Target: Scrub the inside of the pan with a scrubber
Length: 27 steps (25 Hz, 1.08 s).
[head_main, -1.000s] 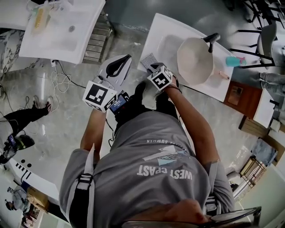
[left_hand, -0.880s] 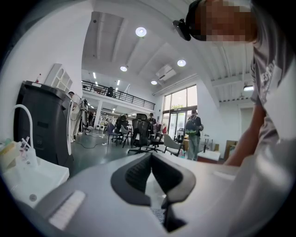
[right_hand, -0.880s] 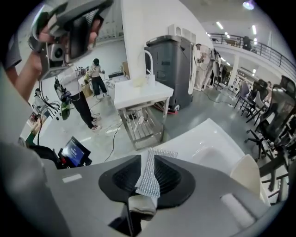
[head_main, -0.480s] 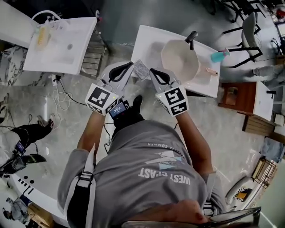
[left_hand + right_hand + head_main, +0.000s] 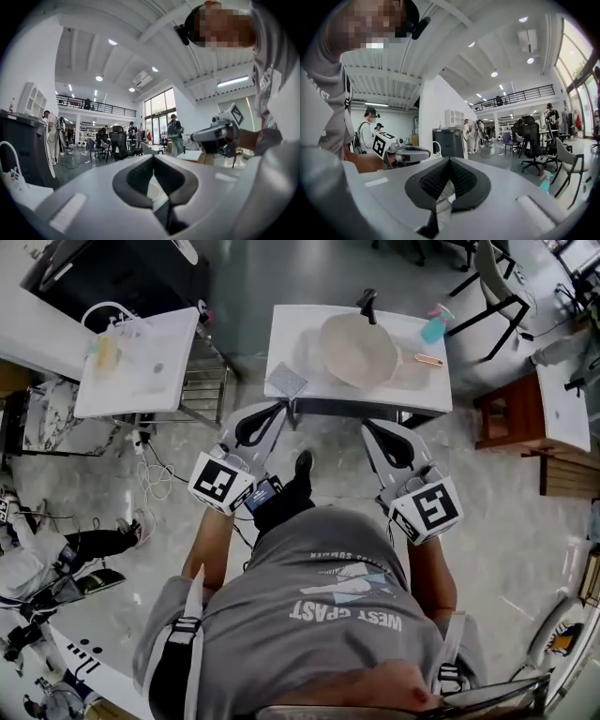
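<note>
The beige pan (image 5: 356,348) with a black handle rests on the white table (image 5: 300,329) at the top of the head view. A grey square scrubber (image 5: 286,381) lies on the table's near left corner, untouched. My left gripper (image 5: 278,407) hangs in the air just short of the table's front edge, jaws together and empty. My right gripper (image 5: 367,427) is level with it, further right, also shut on nothing. Through the left gripper view the tips (image 5: 152,158) meet; the right gripper (image 5: 218,135) shows beside it. In the right gripper view the tips (image 5: 449,160) meet too.
A teal spray bottle (image 5: 433,326) and a pink item (image 5: 428,359) sit right of the pan. A second white table (image 5: 141,362) stands left, a wooden cabinet (image 5: 511,413) right. Cables (image 5: 150,470) trail on the floor; a person (image 5: 56,559) crouches at far left.
Both grippers have pulled back from the table and risen. The right gripper, earlier over the scrubber, has shut empty and swung out to the right. The scrubber stays on the table.
</note>
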Tool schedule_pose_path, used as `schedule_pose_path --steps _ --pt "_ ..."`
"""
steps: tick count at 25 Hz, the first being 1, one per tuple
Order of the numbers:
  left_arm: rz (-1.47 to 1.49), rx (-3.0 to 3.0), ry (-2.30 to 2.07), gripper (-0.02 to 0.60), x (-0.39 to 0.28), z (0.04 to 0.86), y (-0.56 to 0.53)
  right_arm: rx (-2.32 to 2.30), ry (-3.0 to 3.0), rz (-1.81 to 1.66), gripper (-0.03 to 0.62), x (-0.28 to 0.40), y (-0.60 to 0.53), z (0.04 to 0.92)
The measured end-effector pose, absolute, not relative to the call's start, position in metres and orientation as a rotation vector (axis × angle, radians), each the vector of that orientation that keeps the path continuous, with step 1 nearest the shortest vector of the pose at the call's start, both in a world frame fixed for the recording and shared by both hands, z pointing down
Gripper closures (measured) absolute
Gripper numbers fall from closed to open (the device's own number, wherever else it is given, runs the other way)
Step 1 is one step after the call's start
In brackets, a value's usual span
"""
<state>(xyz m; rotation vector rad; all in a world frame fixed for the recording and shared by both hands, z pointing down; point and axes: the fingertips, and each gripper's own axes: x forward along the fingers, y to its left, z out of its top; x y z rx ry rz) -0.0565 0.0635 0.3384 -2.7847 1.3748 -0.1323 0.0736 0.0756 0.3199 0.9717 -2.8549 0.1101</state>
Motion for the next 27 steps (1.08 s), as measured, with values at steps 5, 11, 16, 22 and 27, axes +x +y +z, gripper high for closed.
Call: schedule_pose_path --steps 5,11,16,22,27 --pt "-0.139 -2.781 1.422 0.580 -0.053 0.341 0.122 1.032 -2.833 0.145 0.595 0.110 0.133 0.329" --pt "-0.150 -2.768 1.462 0.580 -0.058 0.343 0.171 1.040 -2.814 0.203 0.595 0.123 0.174 0.347" --pt "-0.143 -2.762 1.494 0.580 -0.063 0.344 0.191 1.044 -2.805 0.198 0.595 0.123 0.186 0.348" --pt "-0.163 -2.767 1.465 0.580 -0.055 0.343 0.199 1.065 -2.807 0.183 0.595 0.128 0.193 0.347" --pt "-0.157 -2.781 1.436 0.580 -0.045 0.342 0.200 1.075 -2.794 0.193 0.595 0.135 0.198 0.348"
